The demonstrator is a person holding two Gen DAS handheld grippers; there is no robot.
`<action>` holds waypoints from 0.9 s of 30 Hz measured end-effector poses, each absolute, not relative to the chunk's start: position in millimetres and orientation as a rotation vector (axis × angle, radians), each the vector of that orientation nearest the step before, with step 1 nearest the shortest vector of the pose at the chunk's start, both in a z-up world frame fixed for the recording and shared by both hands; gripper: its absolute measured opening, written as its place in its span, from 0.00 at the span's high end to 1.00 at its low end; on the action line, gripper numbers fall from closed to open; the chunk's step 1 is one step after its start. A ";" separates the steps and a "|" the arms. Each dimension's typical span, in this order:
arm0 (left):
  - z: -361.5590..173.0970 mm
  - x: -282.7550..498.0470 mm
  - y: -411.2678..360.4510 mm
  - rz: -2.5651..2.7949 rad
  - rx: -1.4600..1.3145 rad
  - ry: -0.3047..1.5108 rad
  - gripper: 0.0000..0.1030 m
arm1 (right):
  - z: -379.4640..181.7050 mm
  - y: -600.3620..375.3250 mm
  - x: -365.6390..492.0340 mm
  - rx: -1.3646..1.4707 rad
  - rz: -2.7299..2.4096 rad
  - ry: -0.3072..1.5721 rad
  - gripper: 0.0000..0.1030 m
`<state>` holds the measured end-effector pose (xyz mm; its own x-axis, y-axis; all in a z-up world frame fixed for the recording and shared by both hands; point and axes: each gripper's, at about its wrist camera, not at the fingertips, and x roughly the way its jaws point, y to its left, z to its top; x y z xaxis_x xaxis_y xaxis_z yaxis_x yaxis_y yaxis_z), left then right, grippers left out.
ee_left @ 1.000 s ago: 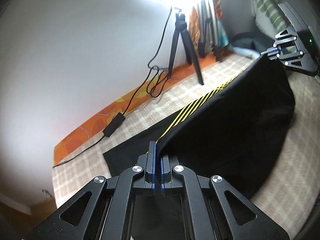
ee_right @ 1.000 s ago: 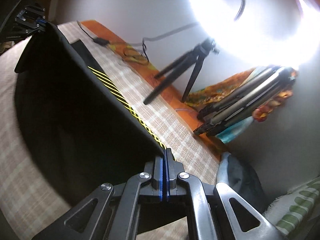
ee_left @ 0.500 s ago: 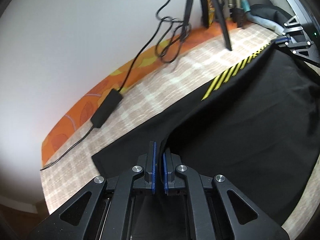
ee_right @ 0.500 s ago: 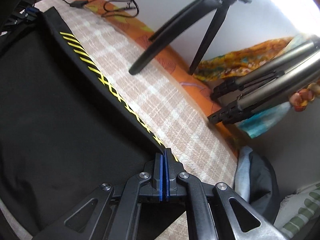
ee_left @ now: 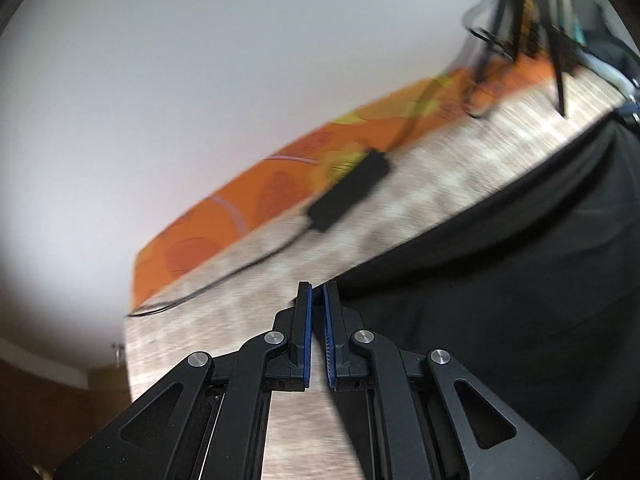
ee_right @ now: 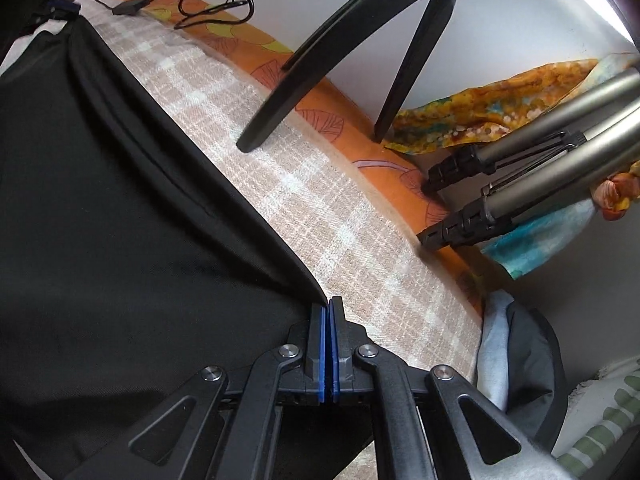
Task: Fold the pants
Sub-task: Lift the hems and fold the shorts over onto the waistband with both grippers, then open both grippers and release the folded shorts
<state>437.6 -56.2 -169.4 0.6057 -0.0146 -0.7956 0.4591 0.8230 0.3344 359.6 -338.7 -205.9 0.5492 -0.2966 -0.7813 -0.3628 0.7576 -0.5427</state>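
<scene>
The black pants (ee_right: 104,208) lie folded flat on the checked beige bedcover (ee_right: 304,184). In the left wrist view the pants (ee_left: 520,248) fill the right side. My left gripper (ee_left: 316,294) is slightly open with a narrow gap and nothing between the blue pads; the pants' corner lies just to its right. My right gripper (ee_right: 329,308) is shut on the near corner of the pants' edge. The left gripper shows at the far top left of the right wrist view (ee_right: 60,6).
A black tripod (ee_right: 360,40) stands on the bed's far side by the white wall. A power adapter (ee_left: 348,190) and cable lie along the orange sheet edge (ee_left: 248,200). Folded silver tripods (ee_right: 540,160), colourful cloth and a dark bag (ee_right: 524,360) lie to the right.
Both grippers lowered the lifted pants half onto the bed, covering the yellow stripes. My left gripper let go of the cloth and shifted left; the right one still holds.
</scene>
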 end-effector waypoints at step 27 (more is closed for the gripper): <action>-153.5 234.8 -118.9 -0.704 0.570 0.821 0.59 | -172.4 -452.3 249.6 0.040 0.040 0.957 0.25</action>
